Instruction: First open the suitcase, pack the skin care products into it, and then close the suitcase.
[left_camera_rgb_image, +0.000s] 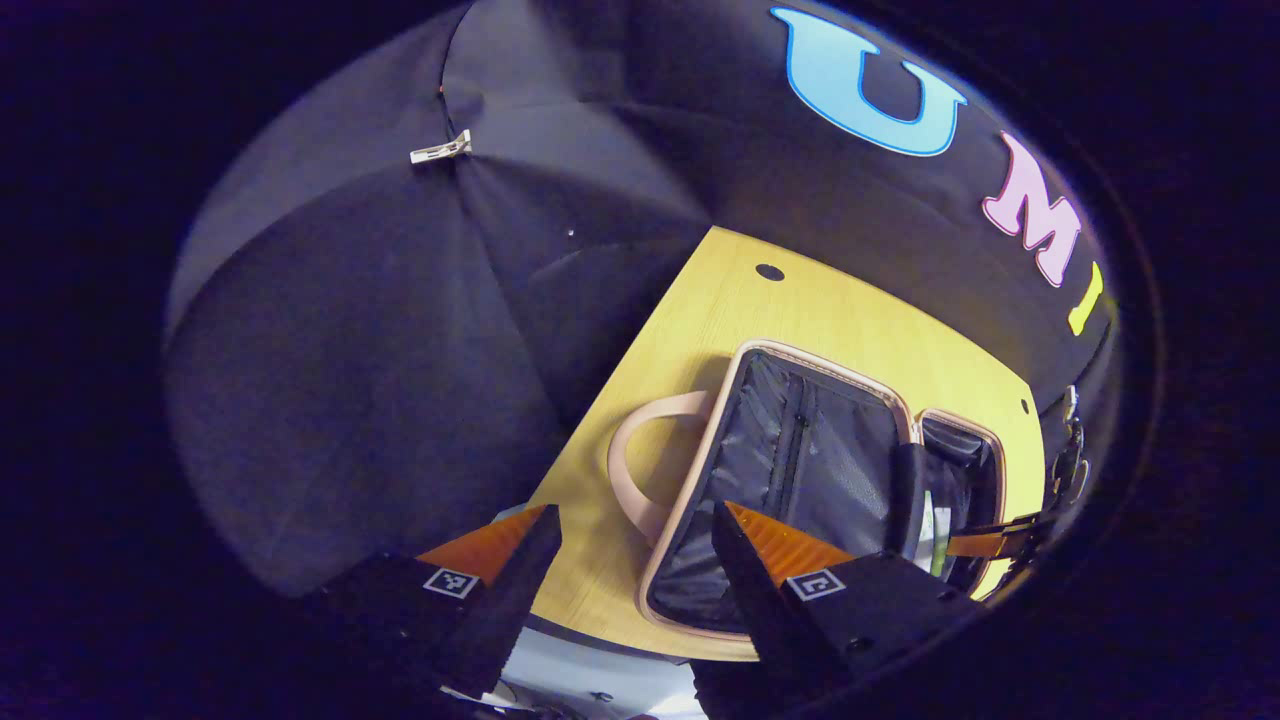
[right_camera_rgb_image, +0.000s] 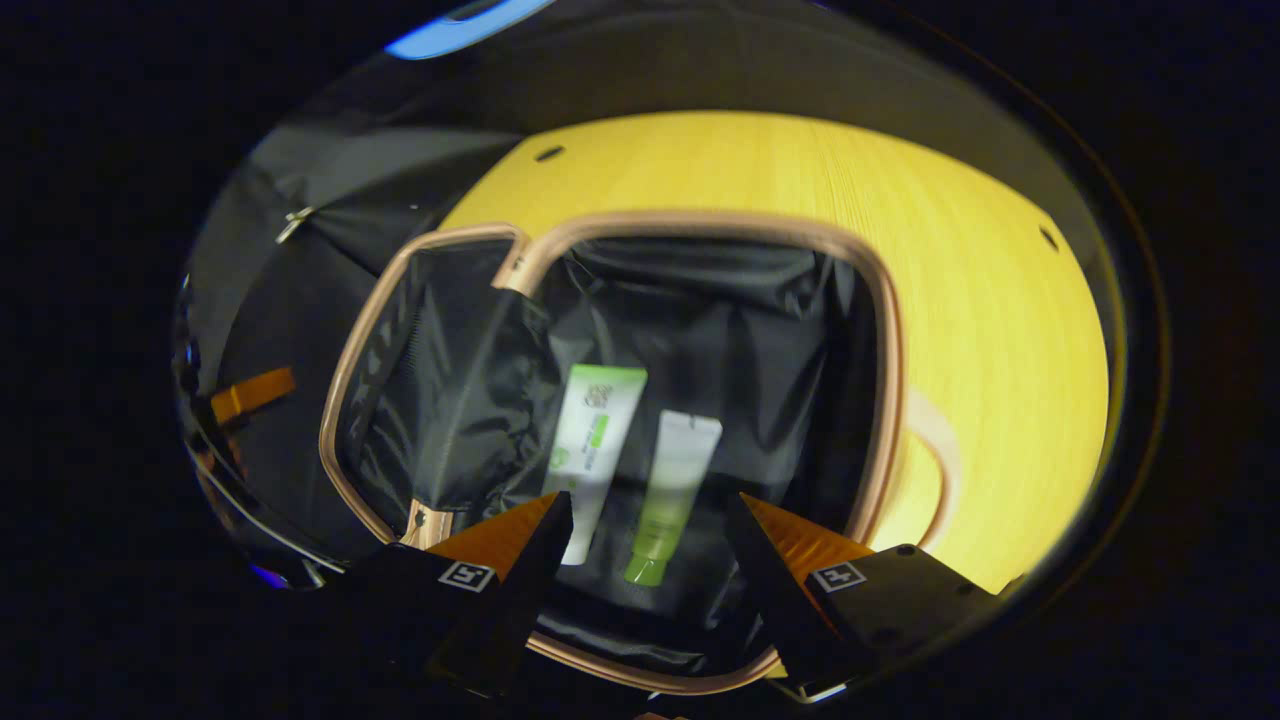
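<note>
Suitcase lay open on desk, two soft, light tubes inside. My left gripper and right gripper hovered, jaws apart, empty. Stiff lid rim looked best hold for closing.

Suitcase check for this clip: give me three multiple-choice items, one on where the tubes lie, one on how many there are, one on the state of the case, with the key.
1. Where do the skin care tubes lie?
A. on the bare table
B. inside the suitcase
C. in the right gripper

2. How many tubes show?
A. two
B. four
C. none

3. What state is the suitcase in?
A. zipped shut
B. standing upright
C. lying open

Key: 1 B, both rest on the dark lining within the rim. 2 A, a wider tube and a slimmer one lie side by side. 3 C, both halves lie spread flat on the table.
</note>
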